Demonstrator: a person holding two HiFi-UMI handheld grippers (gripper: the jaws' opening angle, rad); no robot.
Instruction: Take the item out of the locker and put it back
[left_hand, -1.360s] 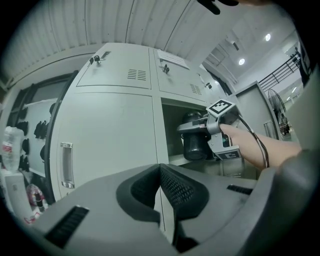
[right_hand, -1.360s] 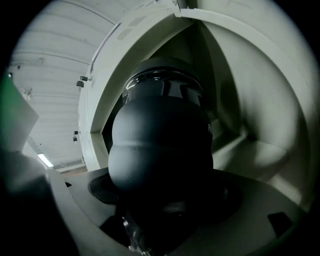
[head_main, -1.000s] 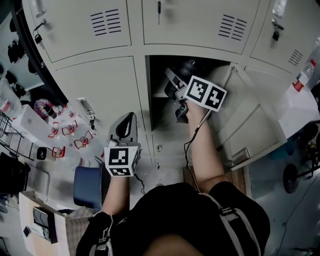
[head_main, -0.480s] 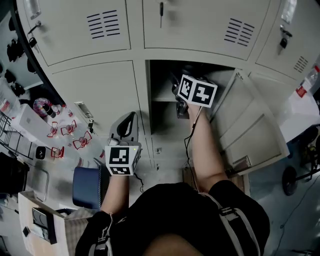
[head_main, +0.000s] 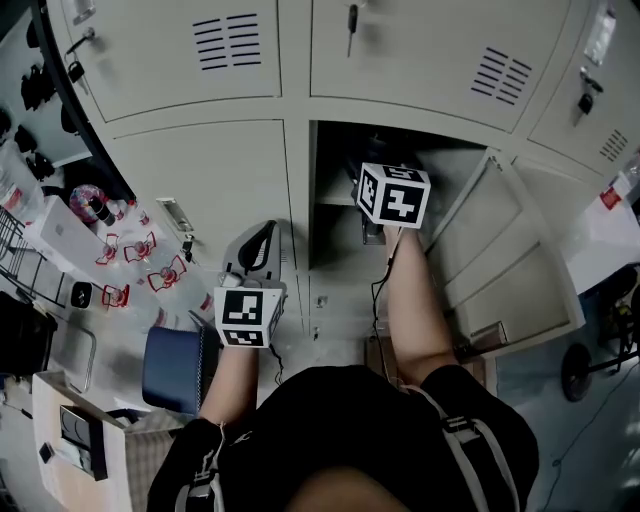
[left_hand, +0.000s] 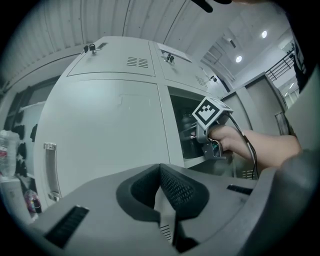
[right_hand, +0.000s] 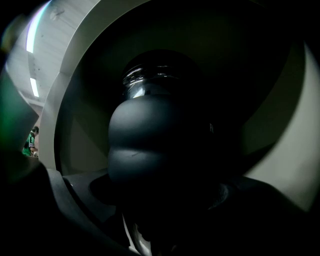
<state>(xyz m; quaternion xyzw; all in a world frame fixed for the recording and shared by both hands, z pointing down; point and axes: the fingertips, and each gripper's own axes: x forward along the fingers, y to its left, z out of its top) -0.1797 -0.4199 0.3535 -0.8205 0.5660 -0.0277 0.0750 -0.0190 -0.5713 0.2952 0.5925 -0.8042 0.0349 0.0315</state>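
Right gripper view: the right gripper (left_hand: 200, 135) reaches inside the open grey metal locker (head_main: 330, 165), its jaws closed round a dark, matt, double-bulged rounded item (right_hand: 150, 145) that fills the gap between them. Behind the item, deeper in the locker, stands a glossy dark container (right_hand: 150, 80). The left gripper (left_hand: 162, 200) hangs outside the locker, in front of the closed door beside it, jaws pressed together on nothing.

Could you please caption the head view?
Right claw holds a dark item inside the open locker; left claw shut outside.
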